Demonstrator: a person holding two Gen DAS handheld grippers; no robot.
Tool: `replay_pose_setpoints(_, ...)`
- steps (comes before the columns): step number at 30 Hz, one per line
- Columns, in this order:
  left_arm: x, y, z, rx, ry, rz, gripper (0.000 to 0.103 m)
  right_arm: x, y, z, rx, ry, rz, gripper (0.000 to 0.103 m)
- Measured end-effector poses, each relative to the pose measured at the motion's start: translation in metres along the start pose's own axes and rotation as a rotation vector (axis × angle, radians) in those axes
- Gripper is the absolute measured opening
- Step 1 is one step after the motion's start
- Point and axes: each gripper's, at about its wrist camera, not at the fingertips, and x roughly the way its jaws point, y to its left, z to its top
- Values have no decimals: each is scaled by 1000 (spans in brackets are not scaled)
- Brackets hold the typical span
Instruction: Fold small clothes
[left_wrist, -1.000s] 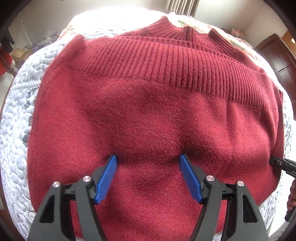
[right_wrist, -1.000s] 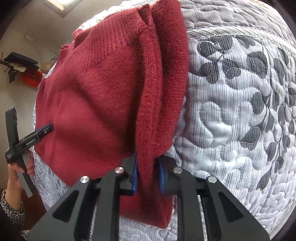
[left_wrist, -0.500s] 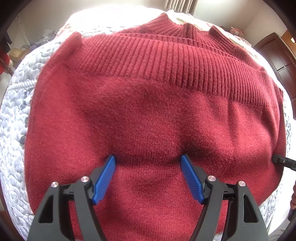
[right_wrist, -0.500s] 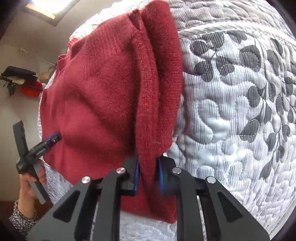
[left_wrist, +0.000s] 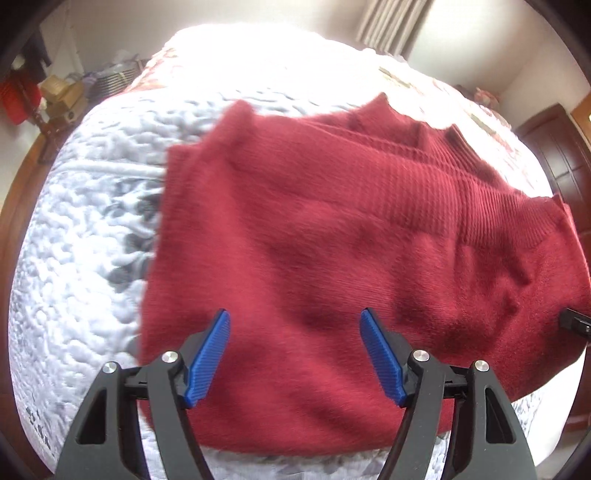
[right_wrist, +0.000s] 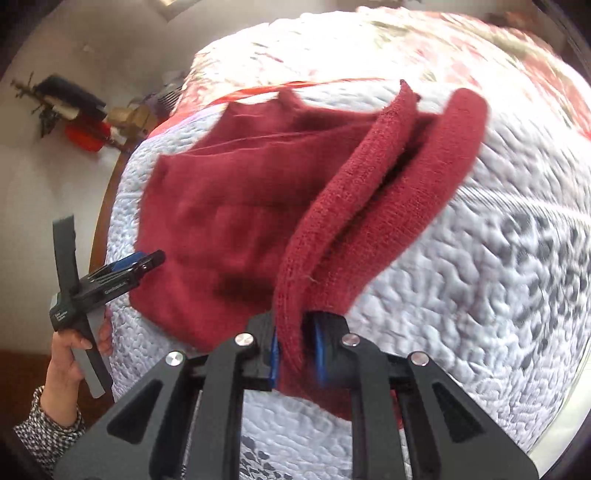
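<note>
**Red sweater on quilted bed**

I logged the red sweater (left_wrist: 332, 236) on the quilt (left_wrist: 81, 258), at twelve o'clock from my spread left gripper (left_wrist: 295, 354). My right gripper (right_wrist: 295, 347) pinched its raised edge.

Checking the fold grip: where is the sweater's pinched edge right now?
In the right wrist view, bottom centre, the red sweater edge sits clamped in the right hand-held gripper.
</note>
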Motion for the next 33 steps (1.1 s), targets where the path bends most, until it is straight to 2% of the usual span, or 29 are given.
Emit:
replay_pose_setpoints(7,-12,30,-3,-58,-9,2,72,35,79,21,-142,48,7,13)
replay_pose_setpoints(12,-12,48,-9,-90,6,-5,72,93,98,20,-200,137,-39,13)
replay_pose_setpoints(15,-9,48,-9,-93,16,-8,72,114,98,18,-214,164,-63,15)
replay_pose_setpoints(18,-6,43,-4,-88,23,-22,72,112,92,16,-211,164,-33,21)
replay_pose_setpoints(21,-2,32,2,-82,28,-48,72,105,87,18,-197,155,50,39)
replay_pose_setpoints(23,-1,23,6,-78,30,-73,73,89,86,17,-206,134,67,40)
replay_pose_setpoints(25,0,12,11,-69,34,-99,73,62,87,15,-216,88,96,50)
replay_pose_setpoints(26,0,8,13,-66,36,-110,73,51,89,14,-222,66,112,59)
replay_pose_setpoints(30,4,-12,21,-75,49,-179,73,9,78,7,-230,5,104,60)
replay_pose_setpoints(33,13,-28,28,-62,74,-202,73,5,51,-1,-167,2,52,60)
